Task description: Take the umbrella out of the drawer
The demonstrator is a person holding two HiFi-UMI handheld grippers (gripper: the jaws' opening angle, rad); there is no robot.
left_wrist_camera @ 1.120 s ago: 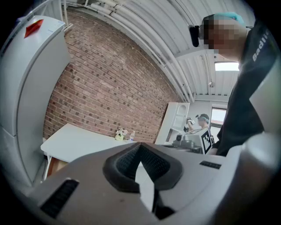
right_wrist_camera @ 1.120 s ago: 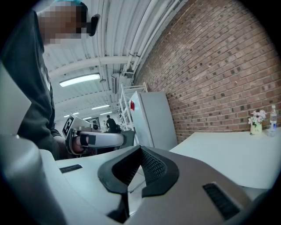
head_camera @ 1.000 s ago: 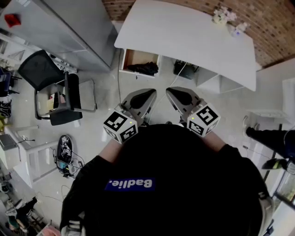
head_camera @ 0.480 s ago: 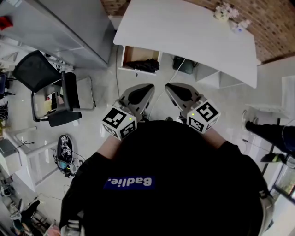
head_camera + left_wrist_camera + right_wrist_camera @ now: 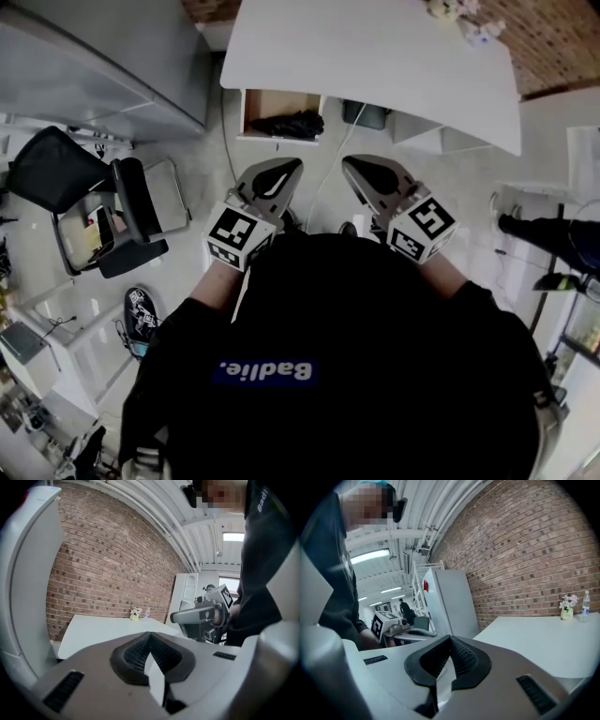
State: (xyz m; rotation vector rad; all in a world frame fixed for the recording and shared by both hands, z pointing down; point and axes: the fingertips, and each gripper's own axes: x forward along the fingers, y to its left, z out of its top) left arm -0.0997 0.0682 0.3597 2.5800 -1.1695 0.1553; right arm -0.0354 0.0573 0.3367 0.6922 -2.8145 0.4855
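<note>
A dark folded umbrella (image 5: 298,125) lies in the open wooden drawer (image 5: 265,101) under the white table (image 5: 375,56), seen in the head view. My left gripper (image 5: 286,167) is held in the air short of the drawer, jaws shut with nothing between them. My right gripper (image 5: 354,167) hangs beside it to the right, also shut and empty. In the left gripper view the left gripper's (image 5: 150,637) black pads meet, with the right gripper (image 5: 197,616) beyond them. In the right gripper view the right gripper's (image 5: 450,641) pads meet too, and the left gripper (image 5: 401,627) is at left.
A black chair (image 5: 112,202) stands at the left and a grey cabinet (image 5: 103,66) behind it. A small flower vase (image 5: 441,9) and a bottle sit on the table's far corner. A dark bag (image 5: 366,114) and a cable lie under the table. Someone's shoe (image 5: 544,234) shows at the right.
Both grippers have moved forward toward the table and drawer, the left one rolling a little. Their jaws stay shut.
</note>
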